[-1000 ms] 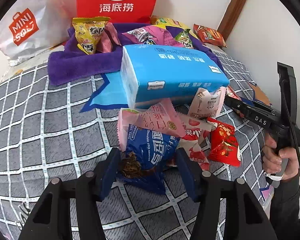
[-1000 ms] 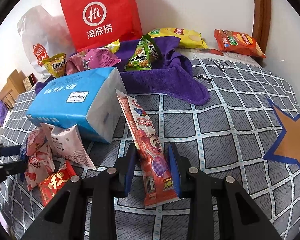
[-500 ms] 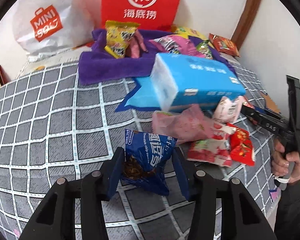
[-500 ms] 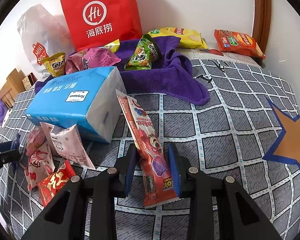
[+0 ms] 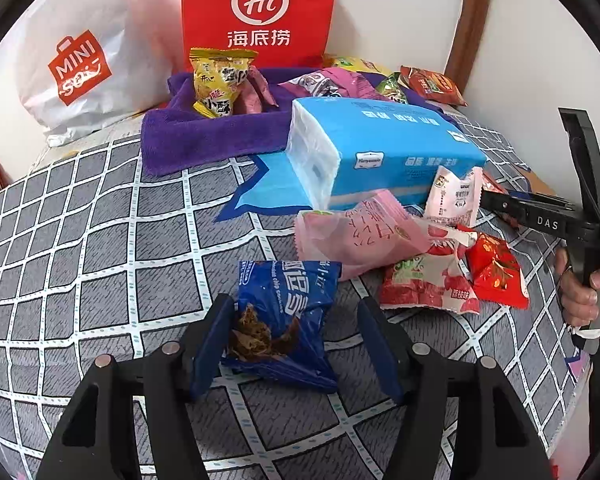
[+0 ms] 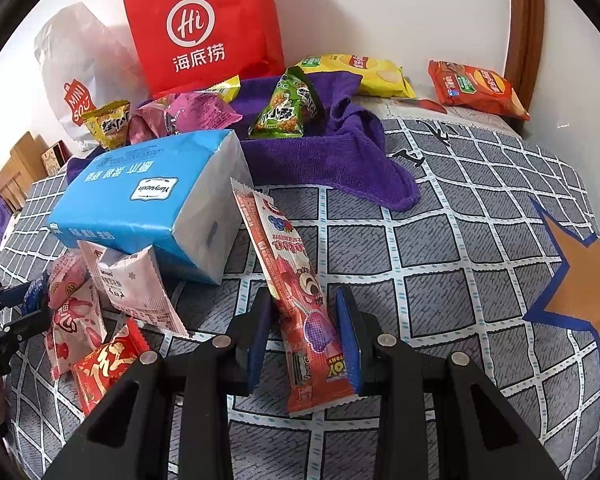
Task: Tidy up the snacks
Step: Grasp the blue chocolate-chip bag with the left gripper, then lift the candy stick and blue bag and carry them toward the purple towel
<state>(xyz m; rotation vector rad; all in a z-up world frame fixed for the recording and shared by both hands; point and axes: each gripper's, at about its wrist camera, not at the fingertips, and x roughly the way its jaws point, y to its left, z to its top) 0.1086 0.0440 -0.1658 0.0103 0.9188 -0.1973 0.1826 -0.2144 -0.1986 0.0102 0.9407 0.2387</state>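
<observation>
My left gripper (image 5: 296, 332) is open around a dark blue cookie packet (image 5: 284, 312) that lies on the checked bedspread; only the left finger touches it. A pile of pink, white and red snack packets (image 5: 420, 248) lies to its right. My right gripper (image 6: 304, 328) is shut on a long red candy packet (image 6: 284, 276), which sticks up and forward between the fingers. It also shows at the right in the left wrist view (image 5: 540, 216).
A blue tissue pack (image 5: 380, 148) lies mid-bed. Behind it a purple towel (image 6: 324, 156) carries several snack bags. A red paper bag (image 5: 260, 12) and a white plastic bag (image 5: 76, 64) stand against the wall. Yellow and red chip bags (image 6: 472, 88) lie at the back right.
My left gripper pulled the blue packet left, out from under the pink packet, and has now opened wider around it. The right gripper has held still with the candy packet.
</observation>
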